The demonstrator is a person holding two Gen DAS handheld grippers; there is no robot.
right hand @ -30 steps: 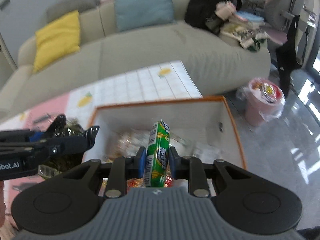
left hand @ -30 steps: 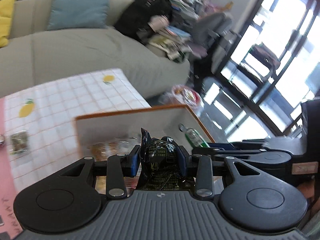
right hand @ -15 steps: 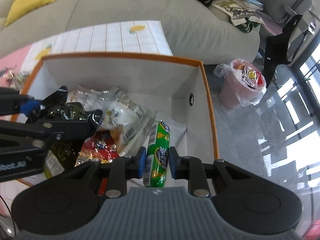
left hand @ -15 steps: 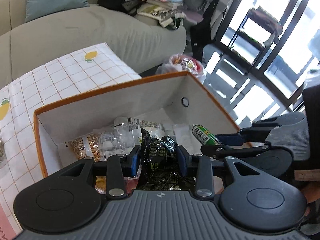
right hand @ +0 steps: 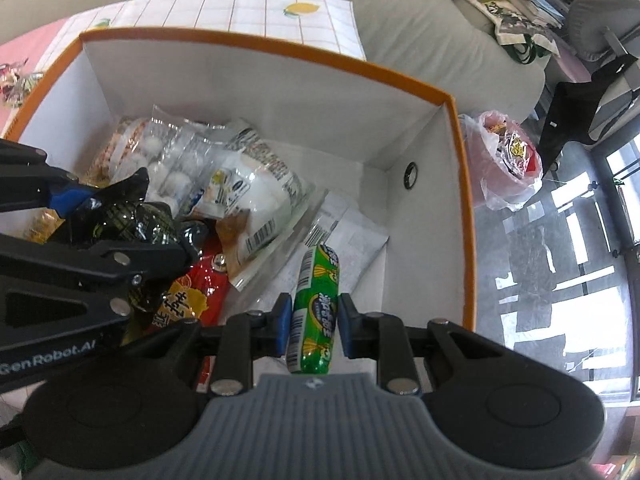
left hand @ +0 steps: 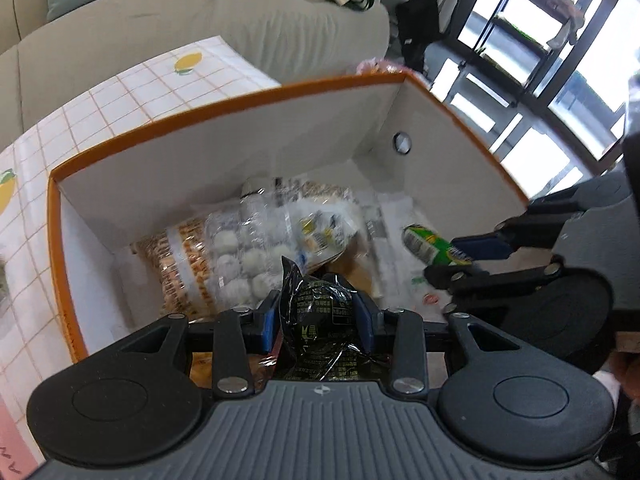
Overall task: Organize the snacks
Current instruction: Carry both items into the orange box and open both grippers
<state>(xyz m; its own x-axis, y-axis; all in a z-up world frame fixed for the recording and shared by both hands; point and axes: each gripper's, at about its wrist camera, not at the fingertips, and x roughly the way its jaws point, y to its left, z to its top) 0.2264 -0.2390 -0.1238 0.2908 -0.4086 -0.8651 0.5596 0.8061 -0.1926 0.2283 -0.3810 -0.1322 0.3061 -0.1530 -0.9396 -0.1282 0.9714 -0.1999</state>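
My left gripper (left hand: 316,316) is shut on a black snack packet (left hand: 320,312) and holds it over the near side of the orange-rimmed white box (left hand: 224,148). The packet also shows in the right wrist view (right hand: 132,216). My right gripper (right hand: 312,316) is shut on a green candy roll (right hand: 316,308) over the right part of the box (right hand: 400,128). The roll also shows in the left wrist view (left hand: 432,244). Several snack bags lie in the box: a clear bag of white balls (left hand: 244,248) and a red packet (right hand: 192,296).
The box stands on a checked tablecloth with lemon prints (left hand: 132,92). A grey sofa (left hand: 200,28) lies behind it. A pink bin with a bag of rubbish (right hand: 508,156) stands on the floor to the right. Loose snacks (right hand: 16,80) lie on the table at left.
Both grippers have moved forward and down over the box, each still holding its snack. The box interior now fills both views.
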